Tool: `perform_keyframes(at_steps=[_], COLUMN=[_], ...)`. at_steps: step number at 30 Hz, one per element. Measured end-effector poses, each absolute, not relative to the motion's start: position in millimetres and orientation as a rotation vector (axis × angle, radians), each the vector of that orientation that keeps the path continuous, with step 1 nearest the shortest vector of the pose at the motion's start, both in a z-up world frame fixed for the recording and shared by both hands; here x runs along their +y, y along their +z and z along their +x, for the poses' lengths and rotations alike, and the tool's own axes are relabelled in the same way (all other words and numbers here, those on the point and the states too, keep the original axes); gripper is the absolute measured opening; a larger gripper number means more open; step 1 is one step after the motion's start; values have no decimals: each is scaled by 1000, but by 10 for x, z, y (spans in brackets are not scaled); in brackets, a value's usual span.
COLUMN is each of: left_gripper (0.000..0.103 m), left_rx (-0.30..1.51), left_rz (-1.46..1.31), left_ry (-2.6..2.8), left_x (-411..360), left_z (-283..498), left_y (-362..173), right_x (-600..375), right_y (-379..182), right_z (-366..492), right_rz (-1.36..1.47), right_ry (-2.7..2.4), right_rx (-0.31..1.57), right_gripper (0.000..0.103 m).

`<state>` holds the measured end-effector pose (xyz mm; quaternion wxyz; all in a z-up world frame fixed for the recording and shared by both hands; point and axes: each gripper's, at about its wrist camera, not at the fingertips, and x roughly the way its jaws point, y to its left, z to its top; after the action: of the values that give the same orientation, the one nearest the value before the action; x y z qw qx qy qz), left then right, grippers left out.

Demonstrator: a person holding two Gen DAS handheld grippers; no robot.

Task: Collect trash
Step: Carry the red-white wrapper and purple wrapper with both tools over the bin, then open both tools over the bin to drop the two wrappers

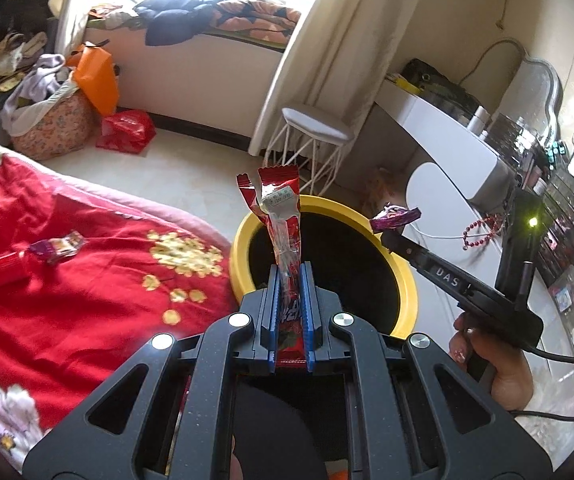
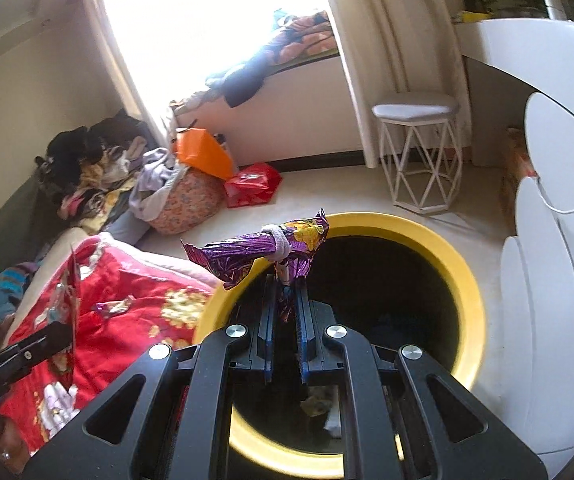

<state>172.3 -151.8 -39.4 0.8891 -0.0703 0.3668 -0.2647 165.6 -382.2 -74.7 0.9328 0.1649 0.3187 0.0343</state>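
The left gripper (image 1: 290, 276) was pinching a long red foil wrapper (image 1: 283, 224); the right gripper (image 2: 285, 292) pinched a crinkly purple wrapper (image 2: 259, 252). Both should be opened over the round yellow-rimmed bin (image 2: 463, 280)

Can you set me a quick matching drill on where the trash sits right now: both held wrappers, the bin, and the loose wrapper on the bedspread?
Column one:
1. red wrapper
2. purple wrapper
3. yellow-rimmed bin
4. small purple wrapper

Column two:
A. lying loose on the red bedspread
B. clamped in the right gripper
C. on the floor beside the bed, under both grippers
D. clamped in the left gripper

Pairs: 1-D, 2-B, 3-C, 4-A
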Motion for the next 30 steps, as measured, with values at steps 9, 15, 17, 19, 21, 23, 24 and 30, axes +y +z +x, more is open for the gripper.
perform_keyframes(at_steps=[9, 15, 17, 19, 21, 23, 24, 30], left_gripper=[6, 6, 6, 7, 21, 58, 63, 82], left_rx=[797, 822, 831, 841, 851, 845, 842, 810], left_rz=[-125, -113, -110, -117, -133, -146, -161, -219], left_ry=[-602, -610, -613, -619, -623, -606, -602, -566], left_x=[-1831, -1989, -2029, -2041, -2045, -2023, -2003, -1787], left_z=[1901, 2015, 2059, 2097, 2150, 2172, 2182, 2181], left_y=[-566, -667, -709, -743, -769, -771, -771, -711], right_x=[-4050, -4143, -4177, -4204, -4231, -4247, -4258, -4248], right_y=[-943, -1018, -1043, -1063, -1064, -1047, -1033, -950], right_z=[1689, 1739, 1762, 1765, 1758, 1742, 1731, 1668], right_rz=[373, 380, 385, 396, 404, 409, 409, 409], right_ry=[11, -1, 5, -2, -6, -15, -18, -28], right_rx=[698, 715, 725, 730, 725, 713, 704, 653], right_gripper=[9, 10, 12, 14, 33, 47, 48, 59])
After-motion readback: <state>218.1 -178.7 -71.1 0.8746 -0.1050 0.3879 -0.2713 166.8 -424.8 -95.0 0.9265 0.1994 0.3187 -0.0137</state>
